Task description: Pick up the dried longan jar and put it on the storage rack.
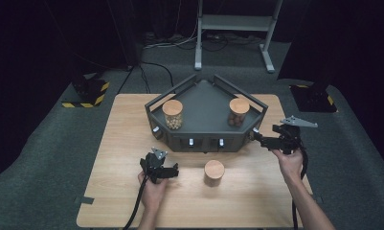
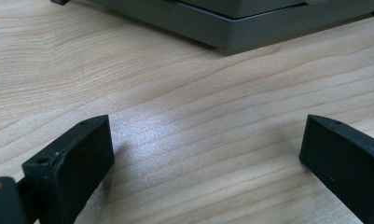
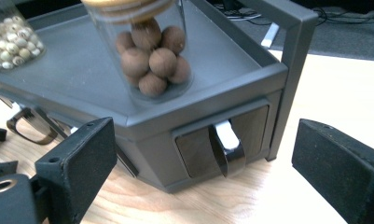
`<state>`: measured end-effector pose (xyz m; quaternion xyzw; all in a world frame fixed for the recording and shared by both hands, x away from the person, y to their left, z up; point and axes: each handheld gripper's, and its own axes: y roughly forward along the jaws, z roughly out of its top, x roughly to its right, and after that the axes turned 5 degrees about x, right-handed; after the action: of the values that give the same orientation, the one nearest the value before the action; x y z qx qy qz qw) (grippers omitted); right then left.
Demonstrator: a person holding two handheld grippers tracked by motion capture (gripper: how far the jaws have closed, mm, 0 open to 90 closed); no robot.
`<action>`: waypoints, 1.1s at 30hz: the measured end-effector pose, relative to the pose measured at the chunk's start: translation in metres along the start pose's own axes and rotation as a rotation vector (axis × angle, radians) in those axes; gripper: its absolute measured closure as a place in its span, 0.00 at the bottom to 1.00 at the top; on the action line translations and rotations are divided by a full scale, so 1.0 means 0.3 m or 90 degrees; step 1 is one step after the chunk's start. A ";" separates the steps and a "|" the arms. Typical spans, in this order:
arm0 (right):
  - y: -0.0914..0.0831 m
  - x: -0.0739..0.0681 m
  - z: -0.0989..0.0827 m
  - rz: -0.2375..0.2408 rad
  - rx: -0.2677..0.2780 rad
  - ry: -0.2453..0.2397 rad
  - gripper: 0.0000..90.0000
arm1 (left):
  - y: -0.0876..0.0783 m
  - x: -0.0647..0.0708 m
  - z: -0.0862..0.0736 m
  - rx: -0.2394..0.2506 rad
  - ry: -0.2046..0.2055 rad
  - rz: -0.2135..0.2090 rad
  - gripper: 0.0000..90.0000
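Right gripper (image 3: 203, 186) jaws stand apart, empty, aimed at the curved metal pull handle (image 3: 227, 149) on the dark grey shelf unit's (image 1: 206, 122) right-corner drawer. Handle lies straight ahead, centred between the jaws, long axis upright. Left gripper (image 1: 166, 171) rests agape on the pale wooden table (image 1: 256, 191), farther off.

Left gripper (image 1: 173, 171) and right gripper (image 1: 254, 135) open-jawed

Lidded jar (image 1: 214, 172), pale-bead jar (image 1: 173, 114)
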<state>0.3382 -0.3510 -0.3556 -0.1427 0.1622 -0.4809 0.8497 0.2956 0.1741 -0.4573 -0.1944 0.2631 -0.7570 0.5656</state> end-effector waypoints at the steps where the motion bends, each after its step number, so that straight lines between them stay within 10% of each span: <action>1: -0.002 0.000 -0.005 -0.002 -0.001 0.001 0.07 | 0.000 0.000 0.000 0.000 0.000 0.000 0.03; 33: 0.010 0.024 -0.169 -0.046 -0.030 0.021 0.07 | 0.000 0.000 0.000 0.000 0.000 0.000 0.03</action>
<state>0.3232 -0.3602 -0.4037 -0.1604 0.1823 -0.5095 0.8255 0.2955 0.1740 -0.4574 -0.1944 0.2631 -0.7569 0.5658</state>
